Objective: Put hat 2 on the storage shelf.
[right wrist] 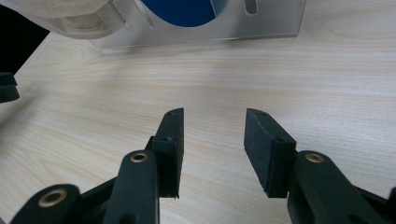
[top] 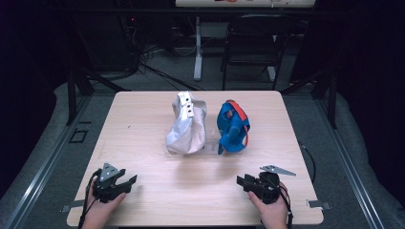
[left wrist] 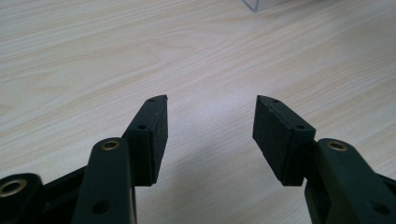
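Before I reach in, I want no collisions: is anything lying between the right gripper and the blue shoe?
Nothing visible does. Bare table lies between the open right gripper and the blue shoe on its clear stand.

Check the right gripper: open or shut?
Open. In its own view the right gripper has a clear gap between its pads, with bare table showing through and nothing held.

Each black tool (top: 125,183) carries brass-ringed screw holes, flat dark pads (left wrist: 159,135), a grey three-cornered plate and trailing cable.
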`<state>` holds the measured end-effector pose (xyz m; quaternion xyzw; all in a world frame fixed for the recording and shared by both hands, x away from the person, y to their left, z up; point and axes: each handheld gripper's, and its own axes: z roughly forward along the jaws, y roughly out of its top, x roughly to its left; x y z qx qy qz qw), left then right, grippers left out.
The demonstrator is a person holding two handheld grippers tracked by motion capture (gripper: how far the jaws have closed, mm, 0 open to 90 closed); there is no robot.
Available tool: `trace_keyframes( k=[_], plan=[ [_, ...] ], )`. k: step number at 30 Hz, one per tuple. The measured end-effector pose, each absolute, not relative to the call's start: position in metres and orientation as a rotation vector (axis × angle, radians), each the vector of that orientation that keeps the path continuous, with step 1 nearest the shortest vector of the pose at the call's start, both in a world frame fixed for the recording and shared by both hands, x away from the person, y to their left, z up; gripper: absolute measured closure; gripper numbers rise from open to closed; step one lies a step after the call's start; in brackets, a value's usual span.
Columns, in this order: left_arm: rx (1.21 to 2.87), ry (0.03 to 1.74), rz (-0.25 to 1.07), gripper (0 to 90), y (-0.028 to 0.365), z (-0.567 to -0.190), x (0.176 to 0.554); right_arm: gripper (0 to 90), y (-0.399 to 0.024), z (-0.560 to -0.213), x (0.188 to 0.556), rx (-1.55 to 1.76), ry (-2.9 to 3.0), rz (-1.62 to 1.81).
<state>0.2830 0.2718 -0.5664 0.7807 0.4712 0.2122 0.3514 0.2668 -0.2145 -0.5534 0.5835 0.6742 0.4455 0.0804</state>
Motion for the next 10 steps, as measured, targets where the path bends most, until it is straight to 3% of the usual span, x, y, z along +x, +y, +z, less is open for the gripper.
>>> trace_keyframes(
  k=[10],
  plan=[
    [2.008, 1.177, 0.505, 49.9, 0.257, -0.565, 0.281, 58.5, -0.226, -0.553, 0.268, 1.777, 1.945, 1.366]
  ],
)
